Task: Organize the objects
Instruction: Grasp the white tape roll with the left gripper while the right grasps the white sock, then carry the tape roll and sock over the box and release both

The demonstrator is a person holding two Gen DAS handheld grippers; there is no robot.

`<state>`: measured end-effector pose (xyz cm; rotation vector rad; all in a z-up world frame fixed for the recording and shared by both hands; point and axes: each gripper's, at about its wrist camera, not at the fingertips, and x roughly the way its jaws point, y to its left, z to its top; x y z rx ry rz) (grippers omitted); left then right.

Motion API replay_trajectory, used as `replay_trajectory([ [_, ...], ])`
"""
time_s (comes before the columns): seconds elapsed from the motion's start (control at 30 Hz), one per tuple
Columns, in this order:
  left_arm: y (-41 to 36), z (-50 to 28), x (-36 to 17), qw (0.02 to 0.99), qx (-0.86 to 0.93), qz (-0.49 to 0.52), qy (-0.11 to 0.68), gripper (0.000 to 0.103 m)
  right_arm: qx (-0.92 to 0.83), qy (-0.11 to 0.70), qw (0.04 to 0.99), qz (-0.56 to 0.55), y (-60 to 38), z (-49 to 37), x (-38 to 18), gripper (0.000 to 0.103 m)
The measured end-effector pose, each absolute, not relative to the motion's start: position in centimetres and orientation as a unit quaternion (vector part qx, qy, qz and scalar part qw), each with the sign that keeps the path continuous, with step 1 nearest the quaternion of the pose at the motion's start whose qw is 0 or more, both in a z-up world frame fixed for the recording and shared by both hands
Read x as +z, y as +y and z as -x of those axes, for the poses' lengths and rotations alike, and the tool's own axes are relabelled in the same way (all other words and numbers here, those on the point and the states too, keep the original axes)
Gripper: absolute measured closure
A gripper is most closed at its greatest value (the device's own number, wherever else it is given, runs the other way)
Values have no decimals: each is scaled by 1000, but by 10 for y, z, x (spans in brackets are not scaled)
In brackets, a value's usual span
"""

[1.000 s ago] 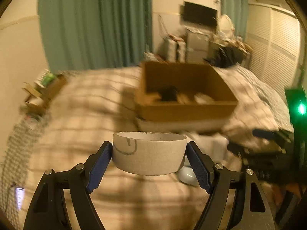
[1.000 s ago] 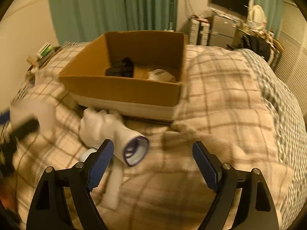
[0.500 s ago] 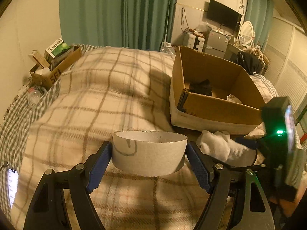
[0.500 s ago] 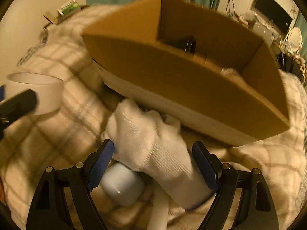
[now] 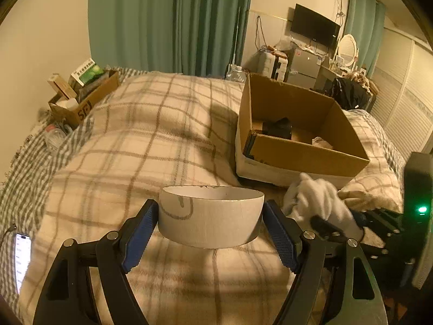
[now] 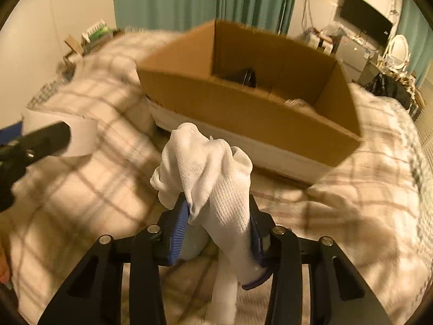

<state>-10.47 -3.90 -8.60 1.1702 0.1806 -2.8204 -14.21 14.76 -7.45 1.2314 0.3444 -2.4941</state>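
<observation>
My left gripper (image 5: 209, 220) is shut on a white tape roll (image 5: 209, 222) and holds it above the plaid bed cover. My right gripper (image 6: 217, 216) is shut on a white sock (image 6: 213, 173), lifted off the bed in front of the open cardboard box (image 6: 251, 108). The sock (image 5: 319, 203) and the right gripper also show at the right of the left wrist view, near the box (image 5: 305, 149). The tape roll (image 6: 78, 135) shows at the left of the right wrist view. A black object (image 5: 278, 128) and a pale item (image 5: 322, 142) lie inside the box.
A white tube (image 6: 224, 295) and a pale blue rounded object (image 6: 193, 243) lie on the bed under the right gripper. A phone (image 5: 20, 260) lies at the bed's left edge. A small carton with packets (image 5: 84, 94) stands at the far left. Furniture lines the far wall.
My right gripper has closed on the white sock and raised it off the bed. My left gripper still holds the tape roll and has swung to face the box from the left.
</observation>
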Motion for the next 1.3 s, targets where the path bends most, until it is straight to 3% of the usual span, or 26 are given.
replay_trajectory([
  [0.33,-36,86,-25,9,-938,-340,67,22,-919,82,156,-354,175,105,25,64],
  [0.8,-5,142,78,-45,-961,-272,-7,22,-947,130,148,-255,189,116,140,64],
  [1.07,16,204,74,-57,-959,-274,-35,22,-953,136,142,-231,183,175,163,65],
  [1.3,31,258,27,-77,-948,-308,-30,22,-943,116,143,-277,180,250,117,65],
])
